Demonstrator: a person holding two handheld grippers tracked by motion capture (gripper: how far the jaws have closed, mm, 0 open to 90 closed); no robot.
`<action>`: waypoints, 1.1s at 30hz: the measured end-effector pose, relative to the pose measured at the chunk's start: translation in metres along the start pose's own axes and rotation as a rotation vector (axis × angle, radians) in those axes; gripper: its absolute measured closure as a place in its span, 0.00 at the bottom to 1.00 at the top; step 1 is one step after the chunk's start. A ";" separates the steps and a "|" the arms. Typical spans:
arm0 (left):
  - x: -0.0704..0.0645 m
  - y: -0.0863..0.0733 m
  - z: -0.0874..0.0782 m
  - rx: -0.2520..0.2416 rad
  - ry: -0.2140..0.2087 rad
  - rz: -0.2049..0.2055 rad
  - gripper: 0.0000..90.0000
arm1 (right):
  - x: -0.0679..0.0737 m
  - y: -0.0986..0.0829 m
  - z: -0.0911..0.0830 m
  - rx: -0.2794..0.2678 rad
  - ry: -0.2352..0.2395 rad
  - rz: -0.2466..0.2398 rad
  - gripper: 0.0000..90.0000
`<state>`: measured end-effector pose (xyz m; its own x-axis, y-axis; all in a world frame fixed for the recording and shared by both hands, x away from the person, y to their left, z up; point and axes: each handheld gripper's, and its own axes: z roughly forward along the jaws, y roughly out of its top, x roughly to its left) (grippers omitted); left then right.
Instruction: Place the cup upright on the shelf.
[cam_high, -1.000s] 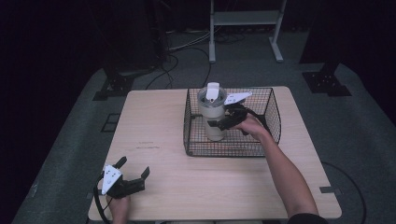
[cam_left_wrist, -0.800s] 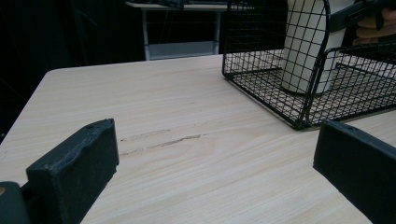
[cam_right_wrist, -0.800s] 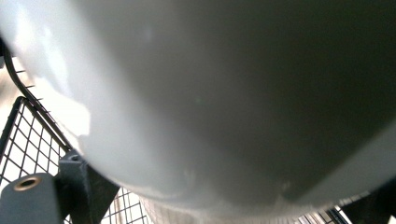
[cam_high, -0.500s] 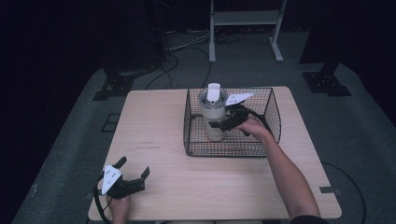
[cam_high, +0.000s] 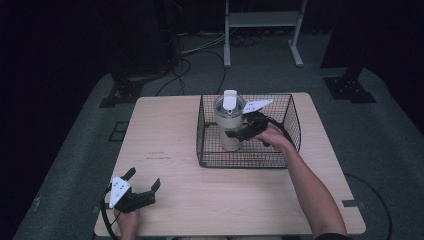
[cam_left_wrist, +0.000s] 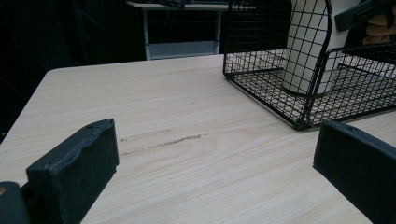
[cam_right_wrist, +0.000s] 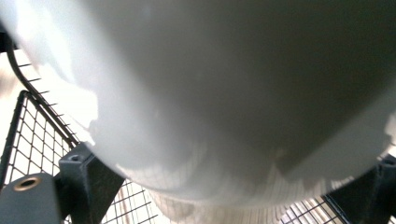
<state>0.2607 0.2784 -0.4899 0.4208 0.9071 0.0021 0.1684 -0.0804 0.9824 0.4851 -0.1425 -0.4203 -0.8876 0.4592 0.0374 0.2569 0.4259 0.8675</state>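
The right tongs (cam_high: 239, 133) are inside the black wire basket (cam_high: 292, 117), jaws set on either side of the cream tumbler (cam_high: 229, 131) at mid-body. In the right gripper view the tumbler's curved wall (cam_right_wrist: 210, 93) presses up to the camera, with a black jaw at each lower corner touching its sides; the right tongs are closed on it. The right hand (cam_high: 272, 136) holds the tool from the basket's right half.

The tumbler stands upright on the basket floor, toward the left half of the basket, which sits on the far right part of the surface (cam_high: 165, 130). It carries a grey-rimmed lid (cam_high: 229, 104) with a white flip tab.

The left tongs (cam_high: 142, 186) rest at the near left corner of the surface, well apart from the basket, jaws spread wide with nothing between them. The left hand (cam_high: 127, 218) grips them from the near edge.

Materials: the surface is pale wood-grain laminate, rectangular with rounded corners. The basket is thin black wire mesh with a thicker rim, rectangular and open-topped. The tumbler is smooth, cylindrical, glossy enough to reflect the mesh.

The left gripper view shows a dark scuff mark (cam_left_wrist: 163, 141) in the laminate ahead of the open jaws, and the basket's rounded corner (cam_left_wrist: 308, 102) with the tumbler base (cam_left_wrist: 306, 70) behind the mesh. The high view shows the grey floor mat, cables and a white stand (cam_high: 262, 20) beyond the surface.
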 end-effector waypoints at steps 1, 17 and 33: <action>0.000 0.000 0.000 0.000 0.001 -0.001 0.00 | 0.000 0.000 -0.001 0.001 -0.001 0.005 0.10; -0.001 0.000 0.001 0.005 0.001 0.002 0.00 | 0.004 -0.001 -0.019 0.008 -0.039 0.012 0.10; -0.001 0.000 0.000 0.003 -0.001 0.008 0.00 | 0.011 0.005 -0.038 0.021 -0.072 0.024 0.10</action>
<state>0.2604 0.2773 -0.4901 0.4231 0.9060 0.0100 0.1679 -0.0892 0.9818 0.4621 -0.1650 -0.3966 -0.8513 0.5242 0.0215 0.2863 0.4297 0.8564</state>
